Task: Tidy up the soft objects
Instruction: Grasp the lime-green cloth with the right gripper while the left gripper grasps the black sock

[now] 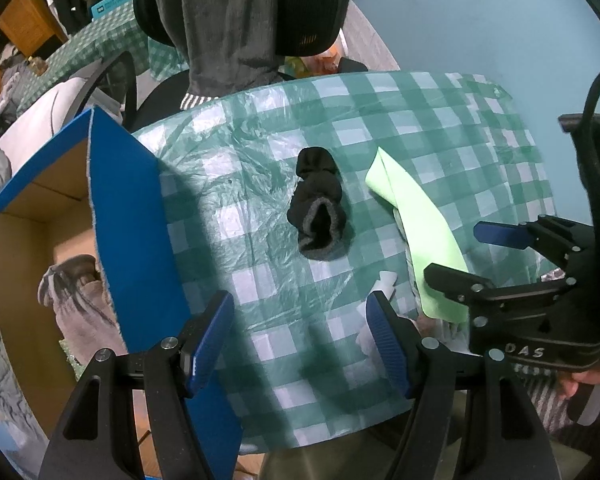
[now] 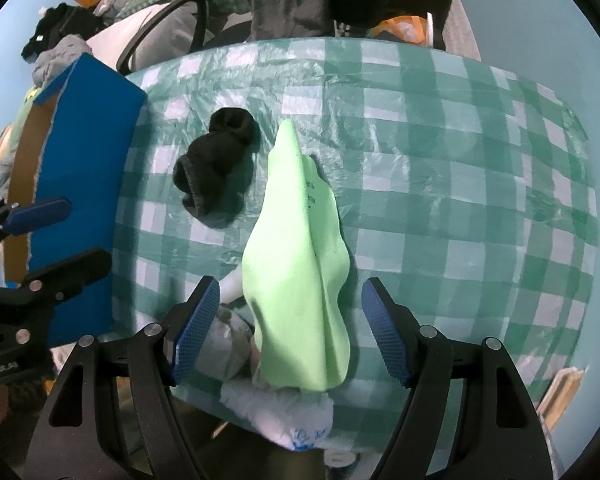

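A rolled black sock (image 1: 320,208) (image 2: 216,164) lies on the green checked tablecloth (image 1: 440,128) (image 2: 460,184). To its right a light green cloth (image 1: 420,236) (image 2: 300,280) lies draped over pale grey and white soft items (image 2: 276,412) at the table's near edge. My left gripper (image 1: 300,340) hangs open above bare tablecloth, short of the sock. My right gripper (image 2: 290,328) is open, its jaws standing either side of the green cloth's near end without touching it. Each gripper also shows at the edge of the other's view: the right gripper (image 1: 476,252), the left gripper (image 2: 56,232).
A blue cardboard box (image 1: 128,208) (image 2: 84,184) stands open at the table's left edge with a grey-brown soft item (image 1: 80,304) inside. A person in dark grey clothing (image 1: 236,20) sits on a chair beyond the table. A hand (image 1: 592,380) holds the right gripper.
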Motion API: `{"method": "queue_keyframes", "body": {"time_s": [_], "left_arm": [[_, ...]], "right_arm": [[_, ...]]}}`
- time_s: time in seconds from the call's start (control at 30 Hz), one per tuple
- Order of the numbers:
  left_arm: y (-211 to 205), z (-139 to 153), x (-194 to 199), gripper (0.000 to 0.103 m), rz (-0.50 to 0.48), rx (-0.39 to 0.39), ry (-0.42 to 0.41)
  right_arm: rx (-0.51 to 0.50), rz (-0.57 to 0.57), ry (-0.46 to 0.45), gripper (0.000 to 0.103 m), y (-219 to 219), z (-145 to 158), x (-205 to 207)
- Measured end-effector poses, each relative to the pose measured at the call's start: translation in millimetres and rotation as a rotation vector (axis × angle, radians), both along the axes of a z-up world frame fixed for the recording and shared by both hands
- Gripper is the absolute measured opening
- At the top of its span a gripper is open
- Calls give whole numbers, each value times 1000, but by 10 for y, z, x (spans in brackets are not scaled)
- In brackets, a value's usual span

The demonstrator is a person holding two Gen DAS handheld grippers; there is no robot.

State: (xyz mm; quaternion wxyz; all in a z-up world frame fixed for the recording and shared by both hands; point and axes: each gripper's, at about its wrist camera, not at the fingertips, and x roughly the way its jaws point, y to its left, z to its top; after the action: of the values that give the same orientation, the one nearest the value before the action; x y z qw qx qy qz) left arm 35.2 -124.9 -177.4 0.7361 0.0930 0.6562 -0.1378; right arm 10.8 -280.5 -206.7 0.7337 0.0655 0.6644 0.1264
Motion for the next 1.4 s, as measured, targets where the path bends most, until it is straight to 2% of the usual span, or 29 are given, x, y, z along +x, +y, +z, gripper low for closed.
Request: {"method": "queue_keyframes", "body": {"time_s": [0.07, 0.1, 0.17, 0.33, 0.43, 0.53, 0.73, 1.1, 1.2, 1.23, 1.27, 1.3, 1.33, 1.4], "left_arm": [[-10, -27, 30, 70, 1, 1, 6], [-17, -42, 47, 70, 2, 3, 9], [-22, -66, 74, 70, 6, 3, 15], [-34, -114, 136, 70, 11, 5, 26], [-32, -144, 173, 70, 19, 5, 34], [-27, -170, 204, 70, 31, 2, 44], [-53, -198, 253, 70, 31, 2, 52], [-120, -268, 336, 70, 35, -7, 73], [-127, -288, 369, 77, 43, -12, 75], [-129, -288, 383, 80, 47, -16, 71], [-132, -288, 396, 81, 50, -20, 66], [-139, -292, 411, 81, 52, -23, 64], [-145, -300, 427, 81, 54, -29, 64], [-160, -338, 456, 81, 57, -39, 71]], "right_arm": [[-11, 17, -7, 72, 19, -38, 13], [-14, 25, -8, 68, 25, -52, 20], [-10, 36, 2, 45, 19, -87, 41], [-10, 25, 7, 21, -70, -124, 93], [-10, 11, -4, 14, -143, -113, 123], [-16, -5, -10, 12, -214, -122, 159], [-10, -47, -15, 12, -402, -102, 247], [-59, -126, -21, 12, -725, -124, 304], [-29, -145, -1, 13, -757, -157, 303], [-17, -141, -1, 19, -755, -166, 300], [-12, -138, -2, 34, -738, -164, 297], [-10, -133, -7, 41, -719, -160, 291], [-10, -124, -12, 54, -685, -159, 284], [-12, -112, -12, 56, -644, -168, 277]]}}
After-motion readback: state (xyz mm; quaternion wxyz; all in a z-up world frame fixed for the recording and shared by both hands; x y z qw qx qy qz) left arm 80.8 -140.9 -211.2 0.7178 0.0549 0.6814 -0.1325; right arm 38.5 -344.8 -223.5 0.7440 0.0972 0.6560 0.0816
